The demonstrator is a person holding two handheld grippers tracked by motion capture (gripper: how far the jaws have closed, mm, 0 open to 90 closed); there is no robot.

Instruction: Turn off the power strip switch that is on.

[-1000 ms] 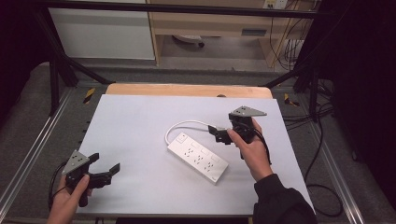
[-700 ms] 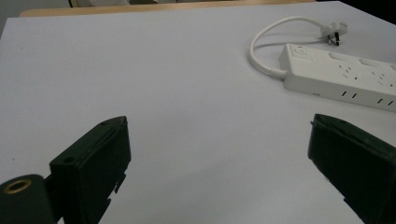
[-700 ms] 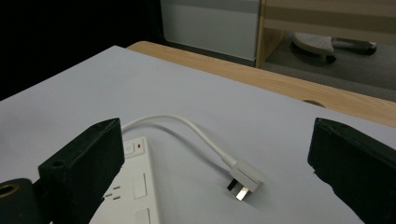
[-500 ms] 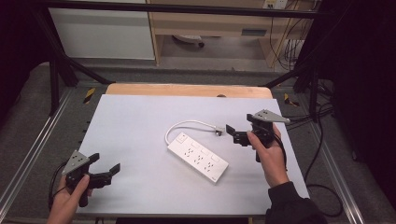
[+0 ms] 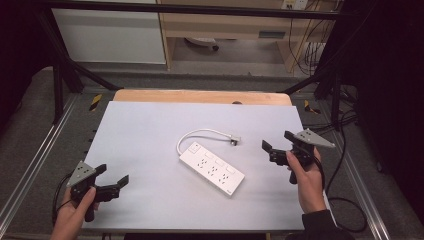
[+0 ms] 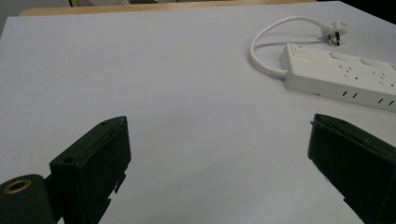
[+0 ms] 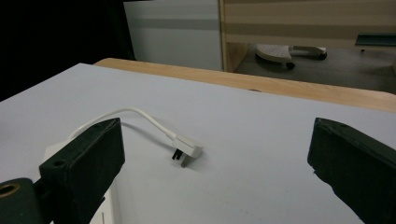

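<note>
My left tongs [image 5: 111,181], black two-jaw with a grey three-cornered plate on top, sit at the near left corner of the bench, gripped in my left hand [image 5: 75,212]. Jaws wide apart, nothing between them; in the left gripper view just bare surface shows in the gap. My right tongs [image 5: 278,143], same build, are at the right side of the bench in my right hand [image 5: 306,177], pointing left toward the middle. Jaws spread wide too, holding nothing.

The bench [image 5: 150,130] has a pale lilac-grey flat top. Lying in the middle of it, between the two tongs and touching neither, is the white plastic power strip [image 5: 212,167], long and rectangular, set diagonally with its switch end to the far left and the other end toward me. Several socket rows face up. From the switch end a short white cable [image 5: 192,135] loops away from me and round to the right, ending in a white flat plug [image 5: 234,139] with its pins resting on the bench, just beyond the strip and left of my right tongs. In the right gripper view the plug [image 7: 187,150] lies between the jaws, farther off.

Past the pale top, a light wooden edge strip [image 5: 200,96] runs along the far side. Beyond that, grey floor and a wooden cabinet [image 5: 225,25].
</note>
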